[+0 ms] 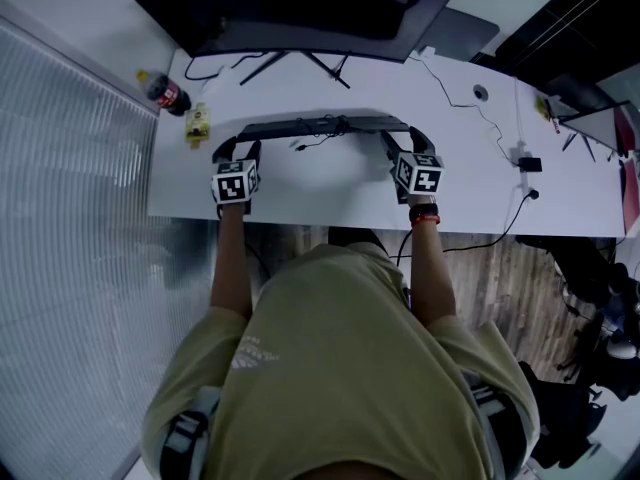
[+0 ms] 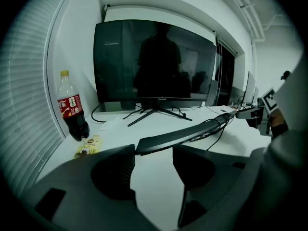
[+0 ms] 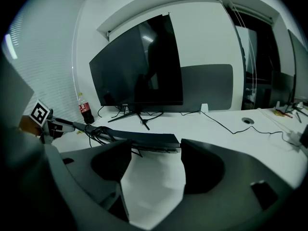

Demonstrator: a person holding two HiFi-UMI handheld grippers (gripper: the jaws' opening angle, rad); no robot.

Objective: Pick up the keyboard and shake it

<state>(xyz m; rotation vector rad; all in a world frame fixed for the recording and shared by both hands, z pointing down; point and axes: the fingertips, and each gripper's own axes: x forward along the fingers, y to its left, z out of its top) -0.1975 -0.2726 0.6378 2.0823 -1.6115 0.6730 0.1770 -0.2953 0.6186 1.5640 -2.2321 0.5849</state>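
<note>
A long black keyboard [image 1: 322, 125] hangs a little above the white desk [image 1: 330, 188], and its shadow falls on the desk beneath it. My left gripper [image 1: 236, 150] is shut on the keyboard's left end [image 2: 149, 143], which sits between the two jaws. My right gripper [image 1: 405, 143] is shut on its right end [image 3: 156, 141]. A bundled black cable [image 3: 98, 133] dangles under the keyboard's middle. In each gripper view the other gripper shows at the keyboard's far end.
A large dark monitor [image 1: 300, 8] on splayed legs stands just behind the keyboard. A cola bottle [image 1: 165, 93] and a yellow snack packet [image 1: 197, 123] sit at the desk's left end by the window blinds. A white cable and a black adapter [image 1: 528, 163] lie to the right.
</note>
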